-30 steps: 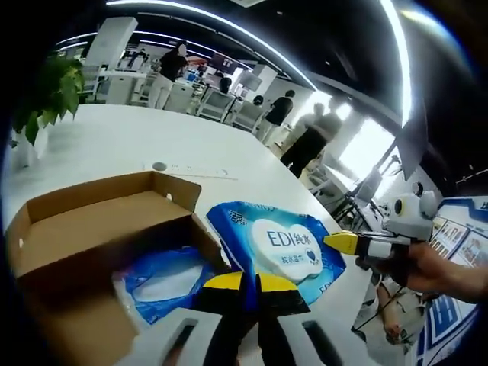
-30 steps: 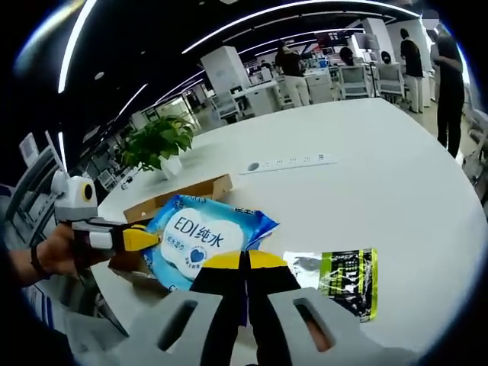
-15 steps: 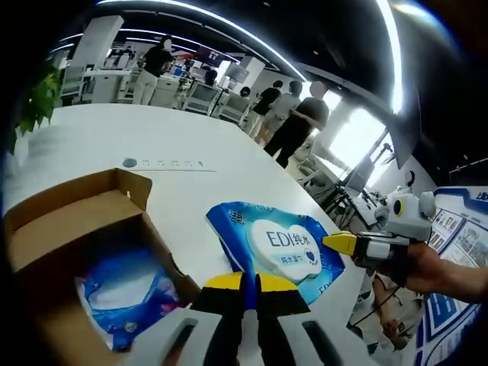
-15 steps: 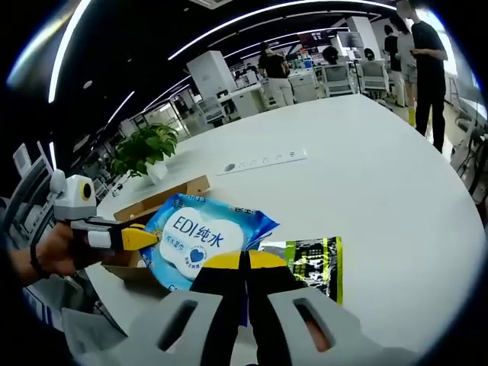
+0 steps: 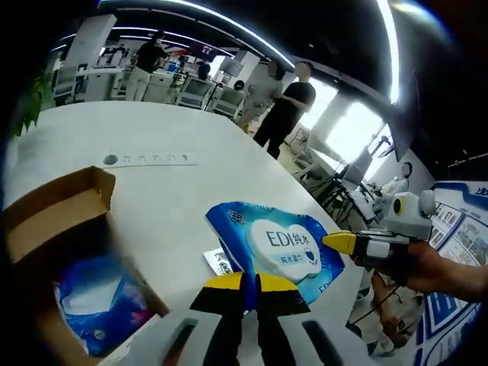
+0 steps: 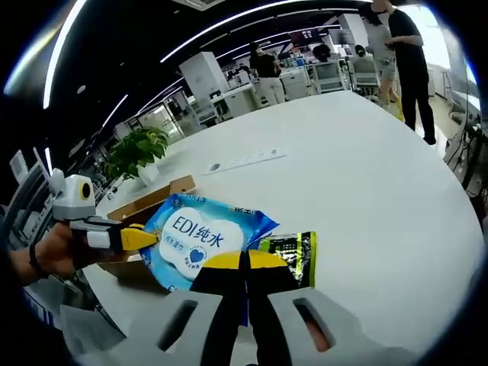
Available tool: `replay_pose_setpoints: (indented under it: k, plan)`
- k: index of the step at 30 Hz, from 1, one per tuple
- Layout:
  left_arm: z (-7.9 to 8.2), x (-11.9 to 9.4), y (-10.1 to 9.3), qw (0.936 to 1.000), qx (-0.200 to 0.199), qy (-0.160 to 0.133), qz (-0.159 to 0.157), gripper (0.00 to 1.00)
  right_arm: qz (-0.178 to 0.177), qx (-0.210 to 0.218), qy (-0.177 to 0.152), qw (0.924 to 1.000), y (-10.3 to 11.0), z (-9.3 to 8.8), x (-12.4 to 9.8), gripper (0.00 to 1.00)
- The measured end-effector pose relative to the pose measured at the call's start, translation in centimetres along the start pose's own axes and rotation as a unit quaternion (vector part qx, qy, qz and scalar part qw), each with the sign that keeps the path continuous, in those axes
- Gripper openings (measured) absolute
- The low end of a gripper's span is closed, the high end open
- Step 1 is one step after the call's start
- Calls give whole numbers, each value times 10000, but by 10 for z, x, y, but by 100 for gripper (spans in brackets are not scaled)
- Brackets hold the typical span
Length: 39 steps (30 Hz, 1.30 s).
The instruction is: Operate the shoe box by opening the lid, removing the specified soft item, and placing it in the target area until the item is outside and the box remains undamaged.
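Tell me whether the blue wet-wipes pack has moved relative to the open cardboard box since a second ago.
Yes. The blue wet-wipes pack, held by both tools, now sits farther from the open cardboard box, with bare white table showing between them.

Blue wipes pack [image 6: 200, 240] between both grippers' yellow-tipped fingers [image 6: 221, 261], above white table [image 6: 366, 175], green-black packet [image 6: 293, 252] beside.

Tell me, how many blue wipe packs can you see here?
2. One blue wipe pack is held up between both grippers above the table; another blue pack lies inside the open cardboard box. More may be hidden under it.
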<state>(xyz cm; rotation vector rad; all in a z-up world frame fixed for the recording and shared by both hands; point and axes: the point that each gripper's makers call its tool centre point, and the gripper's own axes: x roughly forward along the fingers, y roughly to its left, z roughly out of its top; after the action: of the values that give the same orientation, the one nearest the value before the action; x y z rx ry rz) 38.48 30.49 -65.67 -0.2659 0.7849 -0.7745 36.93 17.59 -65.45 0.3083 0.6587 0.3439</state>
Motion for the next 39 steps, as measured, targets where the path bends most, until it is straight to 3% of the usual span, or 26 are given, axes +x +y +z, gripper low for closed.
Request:
replay_pose_setpoints:
  k: [13,39]
  plan:
    - [-8,22,-8,9999,-44,79,88,4,33,-22,196,9998,-27,-2,5,0]
    - [-34,53,6,9960,-578,132,661,5,339,-292,788,9959,-58,-14,44,0]
